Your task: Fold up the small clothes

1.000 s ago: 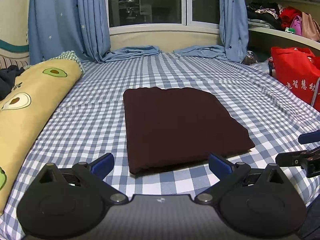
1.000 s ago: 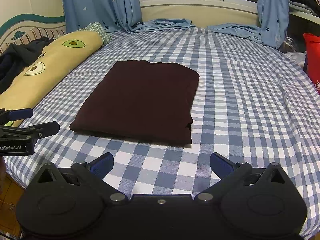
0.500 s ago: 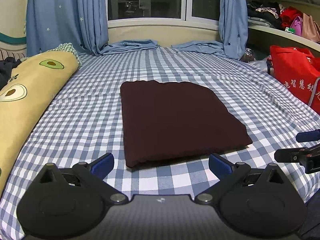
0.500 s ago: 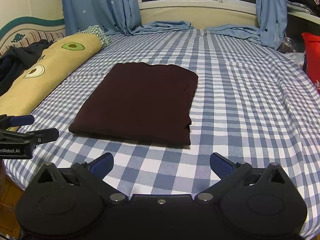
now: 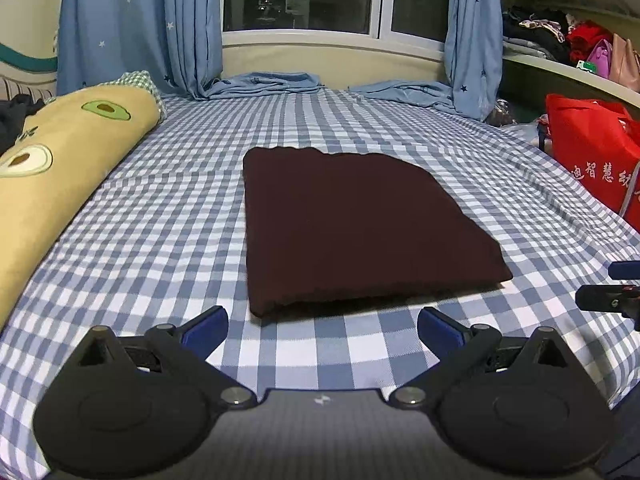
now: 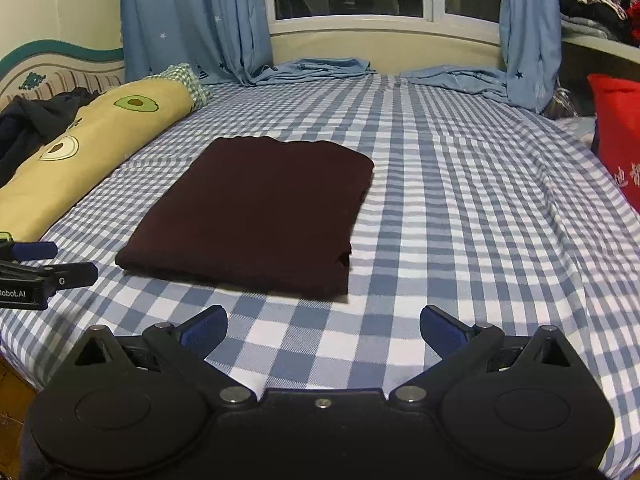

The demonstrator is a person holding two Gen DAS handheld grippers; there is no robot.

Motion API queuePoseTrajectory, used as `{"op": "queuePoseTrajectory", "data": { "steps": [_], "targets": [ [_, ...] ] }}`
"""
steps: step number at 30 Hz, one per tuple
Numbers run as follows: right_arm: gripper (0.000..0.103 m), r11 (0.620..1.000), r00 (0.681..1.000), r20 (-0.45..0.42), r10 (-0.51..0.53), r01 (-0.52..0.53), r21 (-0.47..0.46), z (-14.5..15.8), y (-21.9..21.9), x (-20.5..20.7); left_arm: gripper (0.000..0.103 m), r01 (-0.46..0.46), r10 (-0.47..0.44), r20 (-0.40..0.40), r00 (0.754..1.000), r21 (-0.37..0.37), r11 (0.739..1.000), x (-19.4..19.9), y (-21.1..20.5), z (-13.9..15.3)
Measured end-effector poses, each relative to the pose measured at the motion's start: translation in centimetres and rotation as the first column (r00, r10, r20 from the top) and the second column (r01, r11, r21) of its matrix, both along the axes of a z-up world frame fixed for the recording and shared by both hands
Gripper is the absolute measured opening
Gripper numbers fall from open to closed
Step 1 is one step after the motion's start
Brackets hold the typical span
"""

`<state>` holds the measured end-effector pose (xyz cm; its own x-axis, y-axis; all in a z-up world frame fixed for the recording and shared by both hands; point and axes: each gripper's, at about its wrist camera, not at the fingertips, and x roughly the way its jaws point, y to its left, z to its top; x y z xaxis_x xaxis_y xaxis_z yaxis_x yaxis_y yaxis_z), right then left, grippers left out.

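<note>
A dark maroon garment lies folded into a flat rectangle on the blue-and-white checked bed sheet. My left gripper hovers open just short of its near edge, nothing between the blue pads. My right gripper is also open and empty, near the garment's near right corner. In the left wrist view the right gripper's fingers poke in at the right edge. At the left edge of the right wrist view the left gripper's fingers show.
A long yellow avocado-print pillow lies along the bed's left side, dark clothes behind it. A red bag stands at the right. Blue curtains hang by the window; shelves of clothes are at the far right.
Both grippers have drifted slightly back and up from the garment, which stays still. Both remain open.
</note>
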<state>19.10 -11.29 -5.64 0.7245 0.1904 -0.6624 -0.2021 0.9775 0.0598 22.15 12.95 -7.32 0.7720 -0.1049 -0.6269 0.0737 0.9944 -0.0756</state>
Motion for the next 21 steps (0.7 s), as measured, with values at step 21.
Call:
{"op": "queuePoseTrajectory", "data": {
  "steps": [21],
  "targets": [
    [0.102,0.997,0.993,0.119,-0.01,0.0,0.078,-2.3,-1.2,-1.5,0.102,-0.005,0.006,0.027,1.0,-0.032,0.999,-0.9,-0.9,-1.9]
  ]
}}
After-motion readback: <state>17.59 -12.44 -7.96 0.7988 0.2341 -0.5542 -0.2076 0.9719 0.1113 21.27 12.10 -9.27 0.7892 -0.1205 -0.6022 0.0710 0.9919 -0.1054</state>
